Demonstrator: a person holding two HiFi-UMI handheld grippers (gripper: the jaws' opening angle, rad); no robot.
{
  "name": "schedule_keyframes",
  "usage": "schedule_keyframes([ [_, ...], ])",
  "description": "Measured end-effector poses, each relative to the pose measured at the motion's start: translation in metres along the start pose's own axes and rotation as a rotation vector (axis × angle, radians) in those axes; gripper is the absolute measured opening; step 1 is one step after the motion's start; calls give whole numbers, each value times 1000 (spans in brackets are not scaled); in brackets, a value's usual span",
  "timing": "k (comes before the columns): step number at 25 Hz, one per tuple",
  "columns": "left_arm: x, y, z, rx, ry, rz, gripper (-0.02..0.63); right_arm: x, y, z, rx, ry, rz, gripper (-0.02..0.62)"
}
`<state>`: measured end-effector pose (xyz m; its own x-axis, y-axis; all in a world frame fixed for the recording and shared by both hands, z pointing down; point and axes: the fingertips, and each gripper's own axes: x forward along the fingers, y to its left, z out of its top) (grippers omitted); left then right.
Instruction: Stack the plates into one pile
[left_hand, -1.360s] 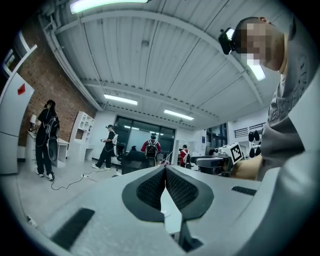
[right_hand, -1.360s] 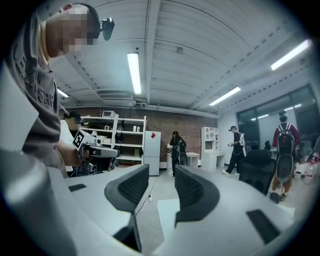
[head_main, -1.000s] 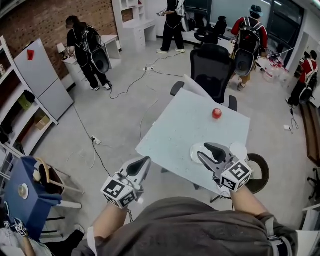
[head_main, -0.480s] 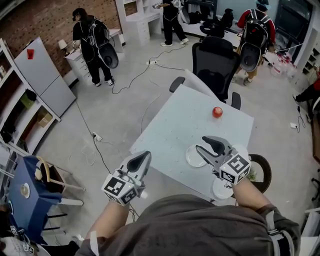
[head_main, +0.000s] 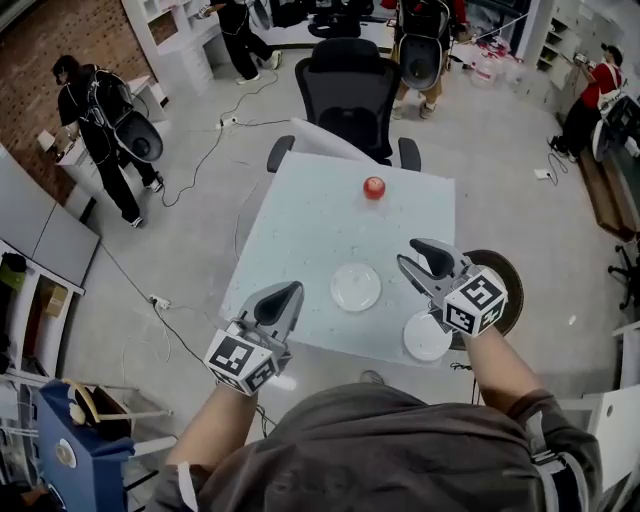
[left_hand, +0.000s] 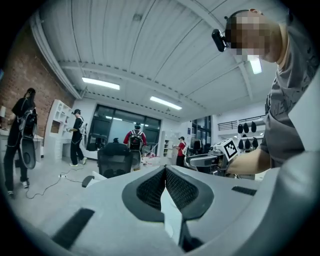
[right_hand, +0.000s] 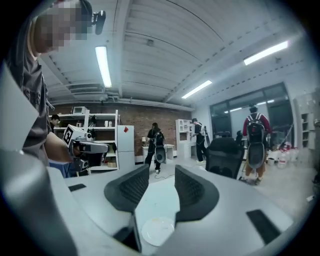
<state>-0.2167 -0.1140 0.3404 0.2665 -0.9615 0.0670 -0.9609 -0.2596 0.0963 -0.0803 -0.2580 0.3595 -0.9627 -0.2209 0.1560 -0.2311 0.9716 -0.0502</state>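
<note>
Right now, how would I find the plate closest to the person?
Look at the pale table by the black chair. The plate sits at its near right corner, by the right gripper; the other plate lies mid-table, nearer the red apple.

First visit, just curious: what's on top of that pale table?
One white plate mid-table, a second plate at the near edge, a red round object farther back. The right gripper hides part of the table.

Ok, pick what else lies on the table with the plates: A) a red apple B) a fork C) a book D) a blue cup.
A: a red apple lies on the table, past the middle plate.
</note>
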Motion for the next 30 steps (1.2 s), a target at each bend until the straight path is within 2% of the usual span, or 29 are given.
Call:
schedule_keyframes([
  [4,55,-30,-13,12,33,-95,6,-45,-58,-21,35,16,-120,152],
  [8,113,-58,-36,10,66,-177,6,-82,-117,-58,69,65,-223,150],
  [15,203,-106,-78,20,105,-296,6,-125,-206,-140,199,128,-343,146],
  [19,242,-126,-106,6,135,-340,6,-130,-240,-196,279,179,-378,144],
  [24,278,-140,-144,-5,176,-369,6,-121,-266,-267,360,259,-379,143],
  [26,289,-143,-159,-10,210,-372,6,-116,-273,-292,419,279,-375,141],
  [30,303,-150,-182,-32,203,-402,6,-108,-278,-330,553,293,-377,140],
])
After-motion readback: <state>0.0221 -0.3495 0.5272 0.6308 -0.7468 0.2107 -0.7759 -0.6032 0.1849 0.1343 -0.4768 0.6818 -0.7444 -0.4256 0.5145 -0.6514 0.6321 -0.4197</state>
